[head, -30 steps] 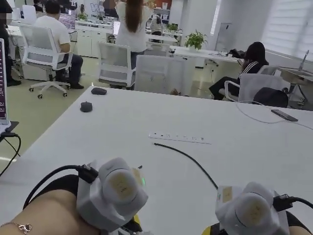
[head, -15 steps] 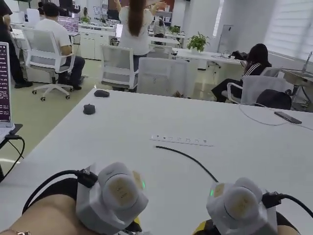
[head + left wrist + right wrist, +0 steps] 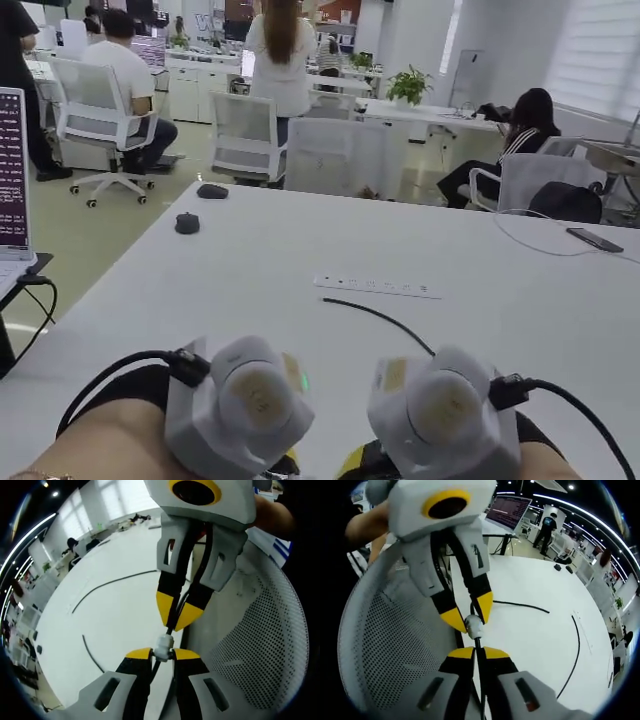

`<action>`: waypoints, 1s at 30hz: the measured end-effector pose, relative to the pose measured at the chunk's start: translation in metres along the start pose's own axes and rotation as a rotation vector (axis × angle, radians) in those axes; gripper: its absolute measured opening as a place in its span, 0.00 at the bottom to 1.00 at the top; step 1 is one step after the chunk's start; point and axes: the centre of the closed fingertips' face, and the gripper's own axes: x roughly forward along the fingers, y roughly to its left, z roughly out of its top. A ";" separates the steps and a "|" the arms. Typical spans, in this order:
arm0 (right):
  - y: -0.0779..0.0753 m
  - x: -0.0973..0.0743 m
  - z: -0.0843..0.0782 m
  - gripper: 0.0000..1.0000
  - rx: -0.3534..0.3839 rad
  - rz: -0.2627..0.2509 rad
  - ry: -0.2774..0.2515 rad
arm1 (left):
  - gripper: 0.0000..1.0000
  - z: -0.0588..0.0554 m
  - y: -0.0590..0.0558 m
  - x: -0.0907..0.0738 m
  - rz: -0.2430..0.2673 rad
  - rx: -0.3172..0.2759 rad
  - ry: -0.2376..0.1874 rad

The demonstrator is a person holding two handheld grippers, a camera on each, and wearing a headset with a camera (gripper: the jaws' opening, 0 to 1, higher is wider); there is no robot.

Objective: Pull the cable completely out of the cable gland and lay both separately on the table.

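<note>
Pinching one cable gland (image 3: pixel 164 647), one cable (image 3: pixel 385 318): two grippers (image 3: pixel 162 653) (image 3: pixel 476 653).

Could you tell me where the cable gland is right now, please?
In the left gripper view, the white cable gland sits clamped between the left gripper's jaws, with the right gripper pinching the black cable just beyond it.

The small white gland (image 3: pixel 163 647) sits threaded on the thin black cable (image 3: pixel 375 310). It is held in the air off the desk's near edge, between the left gripper's (image 3: pixel 162 654) tips. The right gripper (image 3: pixel 476 652) pinches the cable just beside it, and the rest trails toward the desk's middle.
</note>
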 end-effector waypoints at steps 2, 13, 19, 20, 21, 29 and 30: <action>-0.001 -0.001 -0.007 0.04 0.014 0.001 0.012 | 0.16 -0.001 0.001 0.000 0.002 -0.004 -0.001; -0.013 -0.004 -0.060 0.03 0.048 -0.037 0.127 | 0.16 -0.003 0.006 0.002 0.013 -0.028 -0.002; -0.020 -0.005 -0.090 0.04 0.091 -0.046 0.231 | 0.16 -0.004 0.006 0.002 0.013 -0.034 0.001; -0.020 -0.004 -0.088 0.08 0.106 -0.044 0.225 | 0.16 -0.003 0.006 0.003 0.012 -0.035 0.001; -0.022 -0.003 -0.082 0.15 0.109 -0.057 0.205 | 0.16 -0.004 0.006 0.003 0.013 -0.029 0.004; 0.002 0.009 -0.004 0.24 0.044 0.023 -0.002 | 0.16 0.000 0.001 0.006 0.008 -0.015 0.005; 0.004 0.009 0.003 0.23 0.026 0.026 -0.017 | 0.16 0.000 -0.001 0.006 0.004 -0.012 0.004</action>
